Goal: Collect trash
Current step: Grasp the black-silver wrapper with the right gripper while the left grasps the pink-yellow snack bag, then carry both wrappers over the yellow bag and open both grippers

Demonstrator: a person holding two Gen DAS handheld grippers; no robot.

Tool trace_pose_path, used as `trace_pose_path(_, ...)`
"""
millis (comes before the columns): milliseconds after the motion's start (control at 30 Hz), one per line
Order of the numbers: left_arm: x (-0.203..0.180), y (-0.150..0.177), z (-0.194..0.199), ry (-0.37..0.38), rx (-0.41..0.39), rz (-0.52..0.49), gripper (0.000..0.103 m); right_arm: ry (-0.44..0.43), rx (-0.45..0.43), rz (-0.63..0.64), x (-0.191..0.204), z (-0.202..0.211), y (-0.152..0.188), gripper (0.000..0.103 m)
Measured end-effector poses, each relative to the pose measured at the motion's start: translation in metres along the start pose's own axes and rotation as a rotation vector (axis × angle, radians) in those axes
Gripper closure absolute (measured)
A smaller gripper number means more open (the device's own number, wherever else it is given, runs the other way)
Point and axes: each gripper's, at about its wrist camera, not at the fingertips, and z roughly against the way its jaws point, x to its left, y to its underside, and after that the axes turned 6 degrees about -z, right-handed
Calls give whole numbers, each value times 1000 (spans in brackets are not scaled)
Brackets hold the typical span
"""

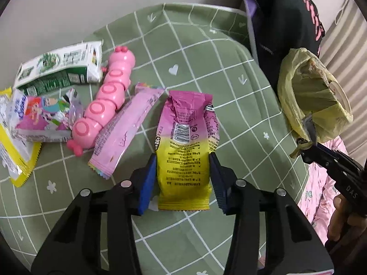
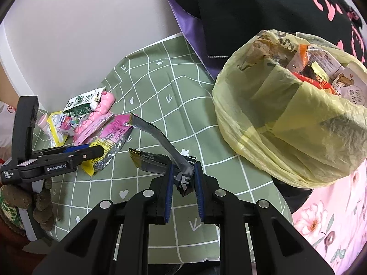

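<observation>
A pink and yellow snack packet [image 1: 183,142] sits between the blue pads of my left gripper [image 1: 183,178], which press on both of its long edges. The right wrist view shows the same packet [image 2: 114,135] tilted, silver underside showing, in the left gripper [image 2: 91,150]. My right gripper [image 2: 183,167] is shut on a crumpled dark grey wrapper [image 2: 158,137] whose strip sticks up to the left. A yellow trash bag [image 2: 286,119] stands open at the right, with wrappers inside. In the left wrist view the bag [image 1: 309,96] is just beyond the right gripper [image 1: 306,142].
On the green checked cloth [image 1: 206,45] lie a pink caterpillar toy [image 1: 107,100], a green and white carton [image 1: 59,71], a long pink wrapper [image 1: 128,128], a cartoon packet [image 1: 39,116] and a yellow-edged wrapper [image 1: 13,151]. A black garment [image 2: 252,11] hangs behind. Pink floral bedding [image 2: 332,217] lies right.
</observation>
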Motion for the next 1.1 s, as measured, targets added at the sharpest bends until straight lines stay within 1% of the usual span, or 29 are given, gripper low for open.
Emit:
trace_pose_path(133,-10,-6,14,-14,-44,-48,65,4,-19,9,0,5,-3,86)
trace_pose_path(233,-18,-16,25,-2,-85,-66,65,10,-47,20,0,15,-10,86)
trace_pose_path(300,-27,-29,36,9,-125,-79,66,17,-71,37,1,25,-16,86)
trace_pose_path(333,-32,-37,47,20,-159,-87,66,21,-87,48,1,31,-19,86)
trace_pose_path(400,-43,-55,57,34,-201,-90,67,29,-133,72,0,48,-29,86)
trace_pose_path(500,-64,-86,83,78,-293,-113,67,46,-213,91,-6,77,-47,86)
trace_pose_path(533,-70,-96,86,88,-313,-124,67,52,-235,93,-9,85,-52,86)
trace_pose_path(633,-97,-125,103,150,-388,-182,67,80,-307,94,-20,113,-69,86)
trace_pose_path(700,-113,-138,110,196,-405,-218,67,104,-349,93,-30,129,-80,86)
trace_pose_path(767,-130,-150,111,223,-414,-254,67,127,-378,87,-42,140,-89,86)
trace_pose_path(867,-153,-162,108,257,-412,-297,67,148,-398,73,-59,152,-96,86)
trace_pose_path(1000,-180,-171,93,287,-385,-344,67,173,-411,61,-82,160,-100,86)
trace_pose_path(1100,-202,-177,75,296,-336,-388,67,194,-421,28,-105,163,-103,86)
